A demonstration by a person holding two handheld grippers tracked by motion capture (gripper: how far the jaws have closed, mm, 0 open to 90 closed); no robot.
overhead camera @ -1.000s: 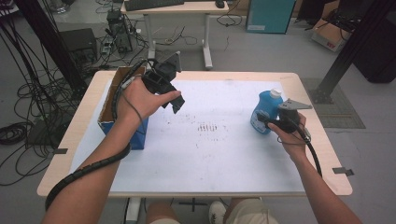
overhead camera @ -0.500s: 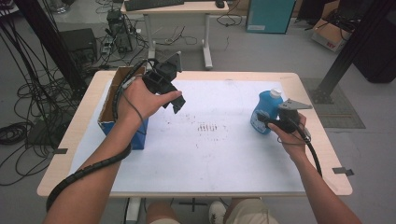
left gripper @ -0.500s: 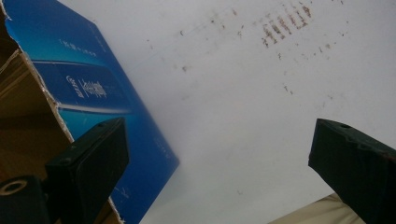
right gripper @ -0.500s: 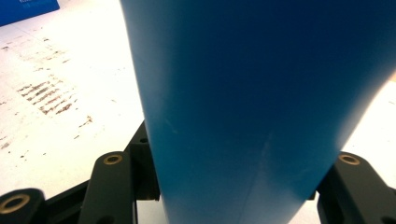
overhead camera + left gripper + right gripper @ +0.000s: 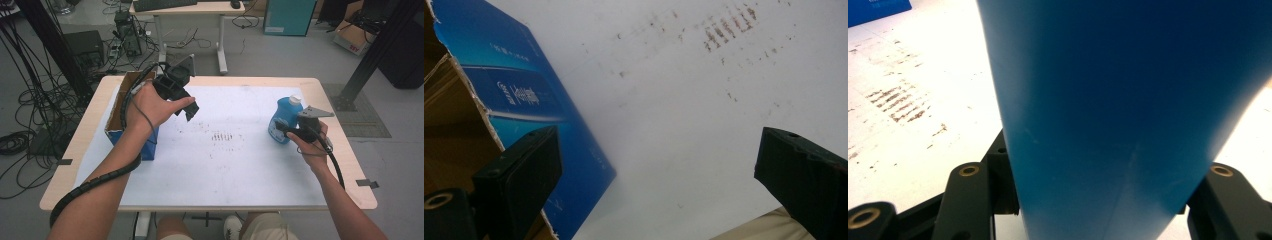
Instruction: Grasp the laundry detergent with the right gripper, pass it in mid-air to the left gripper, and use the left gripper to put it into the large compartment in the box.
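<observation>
A blue bottle [image 5: 283, 118] with a white cap stands upright on the right of the white table cover. My right gripper [image 5: 280, 129] is shut on its lower body from the near side. In the right gripper view the bottle [image 5: 1118, 115] rises wide between the two black jaws of my right gripper [image 5: 1098, 200], whose pads press on its sides. My left gripper [image 5: 187, 104] hangs above the left part of the table, tilted down. In the left gripper view my left gripper [image 5: 656, 150] stands open, jaws wide apart with nothing between them.
An open blue cardboard box [image 5: 120, 112] stands at the table's left edge, just below my left hand; its blue side [image 5: 524, 95] is close to the left jaw. Brownish marks [image 5: 220, 136] stain the middle of the white cover [image 5: 225, 170]. Desks, cables and boxes lie beyond the table.
</observation>
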